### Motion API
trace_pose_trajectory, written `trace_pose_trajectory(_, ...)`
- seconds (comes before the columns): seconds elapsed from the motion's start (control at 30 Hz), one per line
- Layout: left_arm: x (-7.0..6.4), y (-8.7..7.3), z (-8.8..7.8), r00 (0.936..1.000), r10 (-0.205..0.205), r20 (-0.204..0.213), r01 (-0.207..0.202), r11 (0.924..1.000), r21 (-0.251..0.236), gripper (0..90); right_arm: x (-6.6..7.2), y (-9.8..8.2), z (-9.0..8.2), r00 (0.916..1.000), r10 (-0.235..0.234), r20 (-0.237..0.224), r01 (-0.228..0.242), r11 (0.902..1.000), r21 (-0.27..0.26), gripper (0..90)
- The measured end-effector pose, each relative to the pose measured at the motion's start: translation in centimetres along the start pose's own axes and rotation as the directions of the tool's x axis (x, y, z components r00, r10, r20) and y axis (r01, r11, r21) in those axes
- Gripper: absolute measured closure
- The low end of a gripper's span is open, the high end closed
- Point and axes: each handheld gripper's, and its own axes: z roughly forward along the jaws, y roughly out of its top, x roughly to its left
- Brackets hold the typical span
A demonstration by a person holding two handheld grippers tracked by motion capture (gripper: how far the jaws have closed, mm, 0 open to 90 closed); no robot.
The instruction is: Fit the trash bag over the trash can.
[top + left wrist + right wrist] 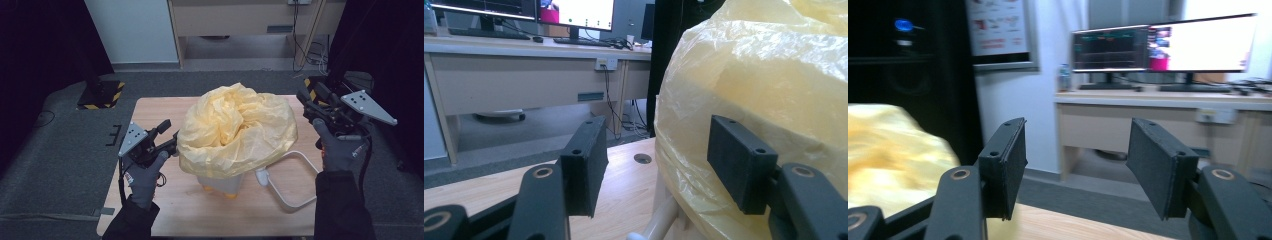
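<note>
- Black jaws on my left gripper [172, 142] stand apart with nothing pinched; in the left gripper view one pad sits against the bulging side of the yellow plastic bag [764, 85] while the other hangs free over the table [624, 190].
- From the high view I have that gripper low at the bag's left edge, my gloved left hand [145, 172] wrapped around its handle.
- My right gripper [306, 102] is lifted clear at the bag's upper right, jaws parted about halfway and empty; in the right gripper view I see only the room between them, with the bag [893, 150] as a blurred yellow mass off to one side.
- My right hand [340, 150] grips it from below, a grey three-cornered plate [367, 106] riding on top.
- I see the bag puffed up and crumpled in the middle of the wooden table, draped over a pale bin [222, 184] whose lower part and orange feet peek out beneath.
- Just right of the bin lies a white looped handle [300, 200]; whether it joins the bin I cannot tell from here.
- Beyond the table are dark carpet, a desk and monitors [1168, 47].
</note>
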Motion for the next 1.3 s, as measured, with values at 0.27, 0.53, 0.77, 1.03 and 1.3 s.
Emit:
trace_pose_trajectory(0.27,-0.1,0.0,0.0,1.0,0.003,-0.004,-0.003,1.0,0.006,40.1,2.5,-0.8,1.5,0.9923,-0.033,-0.119,0.043,0.9951,0.088,39.7)
trace_pose_trajectory(0.53,0.0,0.0,-0.1,1.0,0.001,-0.008,-0.001,1.0,0.003,39.4,3.5,-4.7,2.0,0.986,-0.018,-0.166,0.045,0.986,0.161,39.7)
trace_pose_trajectory(0.77,0.1,0.3,-0.5,0.9999,-0.006,-0.015,0.005,0.9999,-0.012,37.8,3.9,-5.7,2.1,0.9825,-0.008,-0.186,0.041,0.9839,0.174,39.4)
trace_pose_trajectory(1.03,-0.1,0.1,-0.2,1.0,0.0,-0.009,0.0,1.0,-0.002,37.8,3.3,-2.9,1.4,0.9816,0.004,-0.191,0.015,0.995,0.098,39.4)
trace_pose_trajectory(1.3,0.0,0.1,-0.2,1.0,-0.002,-0.004,0.002,1.0,0.002,37.6,5.3,-0.7,2.0,0.9478,-0.019,-0.318,0.047,0.9955,0.082,44.5)
